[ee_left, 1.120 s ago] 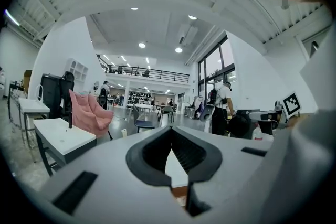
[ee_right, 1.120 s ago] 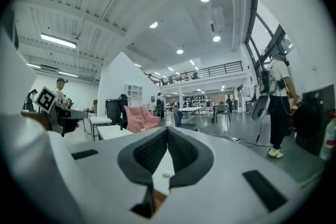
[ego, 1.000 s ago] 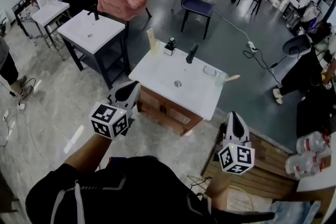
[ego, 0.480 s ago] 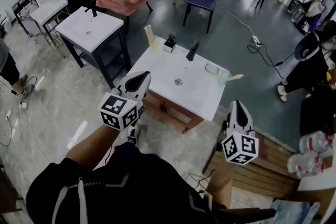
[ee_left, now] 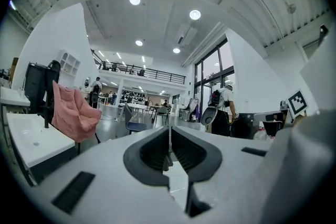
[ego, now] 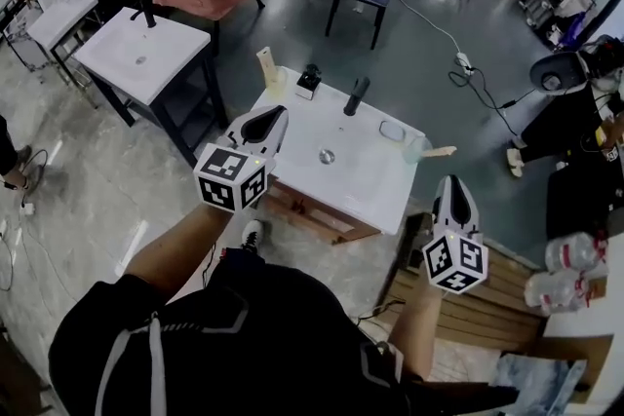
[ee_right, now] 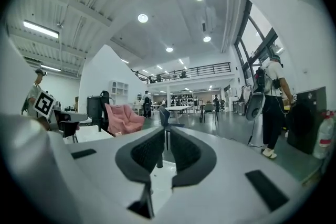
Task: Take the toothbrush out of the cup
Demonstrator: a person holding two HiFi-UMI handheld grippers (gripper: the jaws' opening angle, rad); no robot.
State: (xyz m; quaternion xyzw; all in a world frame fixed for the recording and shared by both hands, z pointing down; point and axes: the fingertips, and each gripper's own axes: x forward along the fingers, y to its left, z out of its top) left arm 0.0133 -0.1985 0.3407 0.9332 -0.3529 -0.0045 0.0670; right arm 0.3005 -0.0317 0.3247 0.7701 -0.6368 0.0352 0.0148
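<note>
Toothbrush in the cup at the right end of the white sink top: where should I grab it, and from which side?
Probably the bare handle of the toothbrush, where it leans out past the rim of the cup toward the sink top's right edge. Come from that right side: the handle points that way, clear of the faucet.

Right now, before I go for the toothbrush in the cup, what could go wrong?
The cup stands near the right edge of the counter with the toothbrush leaning out sideways; a slanted pull could tip it off. The right gripper, whose jaws have just been opening, is empty and barely apart, so it may knock the handle instead of straddling it.
</note>
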